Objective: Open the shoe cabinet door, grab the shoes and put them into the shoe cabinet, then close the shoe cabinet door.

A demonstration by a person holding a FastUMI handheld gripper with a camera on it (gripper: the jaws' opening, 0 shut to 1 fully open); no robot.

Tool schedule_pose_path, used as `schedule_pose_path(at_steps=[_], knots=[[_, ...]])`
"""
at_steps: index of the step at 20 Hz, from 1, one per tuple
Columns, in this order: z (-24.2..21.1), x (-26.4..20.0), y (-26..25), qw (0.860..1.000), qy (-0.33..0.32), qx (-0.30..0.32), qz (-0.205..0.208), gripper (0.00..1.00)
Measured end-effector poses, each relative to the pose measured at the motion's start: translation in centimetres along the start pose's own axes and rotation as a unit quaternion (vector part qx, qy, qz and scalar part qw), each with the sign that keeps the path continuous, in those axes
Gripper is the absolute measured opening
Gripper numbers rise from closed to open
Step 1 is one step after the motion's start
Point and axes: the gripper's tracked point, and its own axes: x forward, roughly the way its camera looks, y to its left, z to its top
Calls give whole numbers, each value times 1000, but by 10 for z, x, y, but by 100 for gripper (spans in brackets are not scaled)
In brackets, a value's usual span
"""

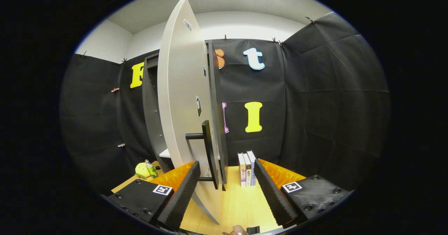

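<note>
Grey cabinet door [182, 98]: swung open, edge-on toward the camera, dark cabinet [151, 116] behind it.
Handle [209, 154]: black bar on the door, just ahead of the fingers.
Gripper [226, 173]: fingers apart, gripping nothing.
Books [246, 169]: upright on the wooden desk [241, 203], beyond the fingers.
Bottle [151, 169]: beside the cabinet.

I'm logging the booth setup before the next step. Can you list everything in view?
Tall shoe cabinet: one, dark grey, behind the door.
Pale grey cabinet door: one, swung open, edge between the fingers.
Black bar handle: one, on the door, just ahead of the fingers.
Upright books: three, whitish, right of the door.
Green-labelled bottle: one, beside a yellow plush toy, left of the cabinet.
Wooden table: one, light yellow.
Hand-held gripper: one, open.
</note>
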Motion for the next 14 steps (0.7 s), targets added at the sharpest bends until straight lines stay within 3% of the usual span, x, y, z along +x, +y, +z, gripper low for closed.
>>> schedule_pose_path(at_steps=[7,14], knots=[[-7,10,27,1000,-2,-2,0,97],[-15,23,91,1000,-3,-3,0,97]])
